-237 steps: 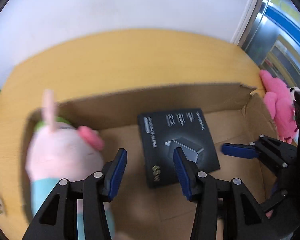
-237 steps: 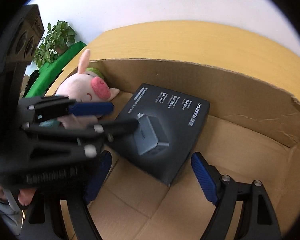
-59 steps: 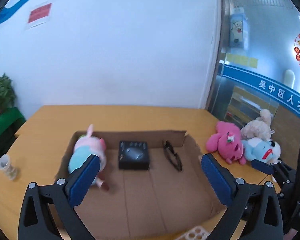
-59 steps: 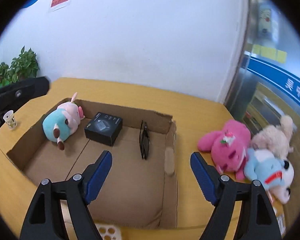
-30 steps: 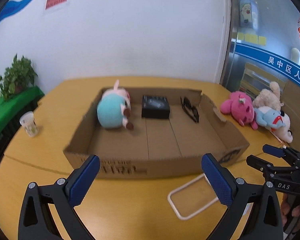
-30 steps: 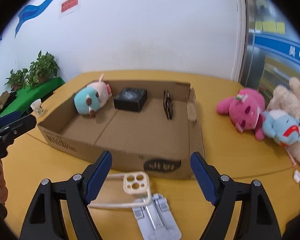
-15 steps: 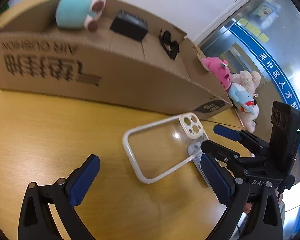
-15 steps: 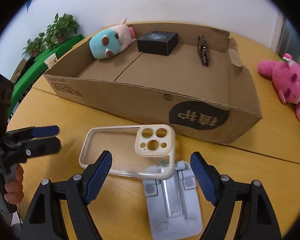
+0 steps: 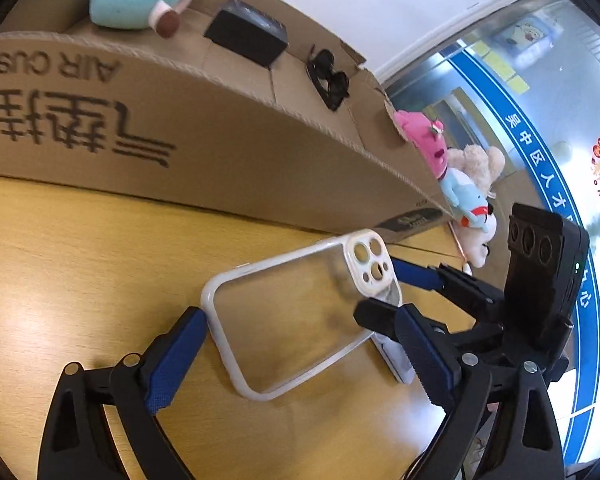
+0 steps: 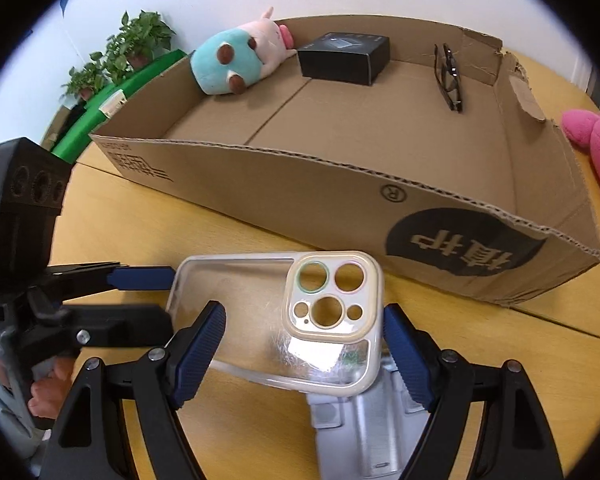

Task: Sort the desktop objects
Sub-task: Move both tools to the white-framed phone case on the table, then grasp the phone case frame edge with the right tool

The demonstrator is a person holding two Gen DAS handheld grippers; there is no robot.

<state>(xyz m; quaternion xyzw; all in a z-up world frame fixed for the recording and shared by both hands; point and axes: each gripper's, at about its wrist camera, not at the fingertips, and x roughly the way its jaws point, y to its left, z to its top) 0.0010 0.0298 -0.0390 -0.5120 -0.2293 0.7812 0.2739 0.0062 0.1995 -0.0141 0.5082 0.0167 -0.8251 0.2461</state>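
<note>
Clear phone case (image 10: 284, 320) lies on yellow wooden table (image 10: 140, 224), partly over a grey stand (image 10: 364, 420). Both the left gripper (image 9: 300, 356) and right gripper (image 10: 304, 352) straddle it, jaws apart. Behind: cardboard box (image 10: 300, 184) holding plush pig (image 10: 236, 60), black box (image 10: 344, 58), glasses (image 10: 448, 76).

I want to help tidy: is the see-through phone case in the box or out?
Out. The phone case lies on the table in front of the cardboard box, partly atop a grey stand.

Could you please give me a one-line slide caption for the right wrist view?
Open right claw straddles a clear phone case lying partly on a grey stand, before the cardboard box.
</note>
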